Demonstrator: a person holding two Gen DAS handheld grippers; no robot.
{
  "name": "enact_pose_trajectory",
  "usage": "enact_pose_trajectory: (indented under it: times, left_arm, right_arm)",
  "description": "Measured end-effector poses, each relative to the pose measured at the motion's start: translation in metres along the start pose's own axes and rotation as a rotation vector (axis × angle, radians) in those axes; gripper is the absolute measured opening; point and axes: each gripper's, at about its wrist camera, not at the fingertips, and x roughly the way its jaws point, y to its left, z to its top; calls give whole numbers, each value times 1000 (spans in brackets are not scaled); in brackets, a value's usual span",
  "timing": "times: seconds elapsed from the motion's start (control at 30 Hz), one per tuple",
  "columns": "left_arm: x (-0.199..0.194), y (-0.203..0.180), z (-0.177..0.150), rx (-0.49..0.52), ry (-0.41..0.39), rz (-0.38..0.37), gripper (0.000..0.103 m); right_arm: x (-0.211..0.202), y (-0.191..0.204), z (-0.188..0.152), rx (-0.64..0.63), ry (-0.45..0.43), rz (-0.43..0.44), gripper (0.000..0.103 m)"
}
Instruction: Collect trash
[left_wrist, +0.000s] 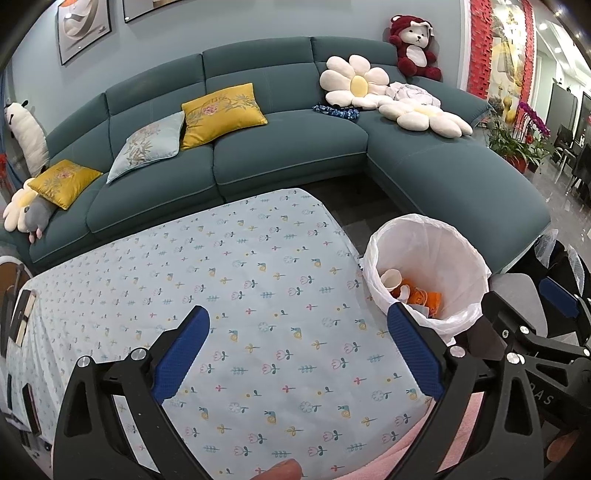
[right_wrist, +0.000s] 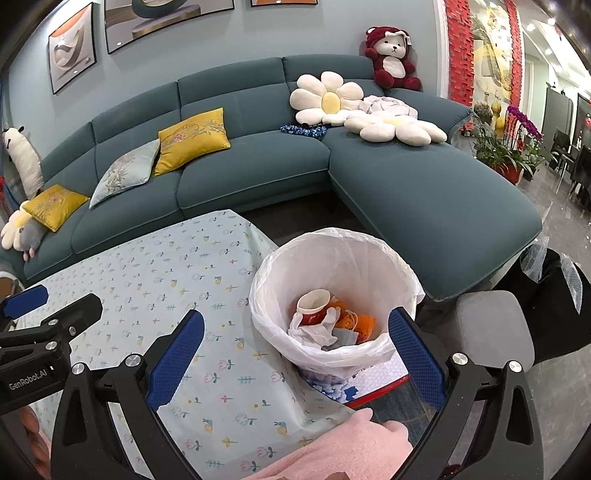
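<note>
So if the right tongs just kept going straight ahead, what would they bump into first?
Probably the trash bin. The open right tongs point at its white liner and near rim, with the paper cup and wrappers inside. Depth is hard to judge, so they might pass just above the rim.

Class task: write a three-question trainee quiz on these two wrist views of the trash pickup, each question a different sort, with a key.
1. True or false: the left gripper holds a paper cup.
2. Where does the lined trash bin stand? A) on the sofa B) beside the table's corner C) on the table
3. Fill in: the red and white paper cup lies inside the ____.

Key: 1 false, both grippers are open and empty, the right gripper too; 2 B; 3 bin.
</note>
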Motion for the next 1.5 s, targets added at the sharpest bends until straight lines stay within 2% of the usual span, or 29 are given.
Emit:
enact_pose_trajectory:
  times: [1.5]
  left_arm:
    - [26,-10,-3,-5,18,56,93]
  right_arm:
    - [24,-10,-2,10,49,11,96]
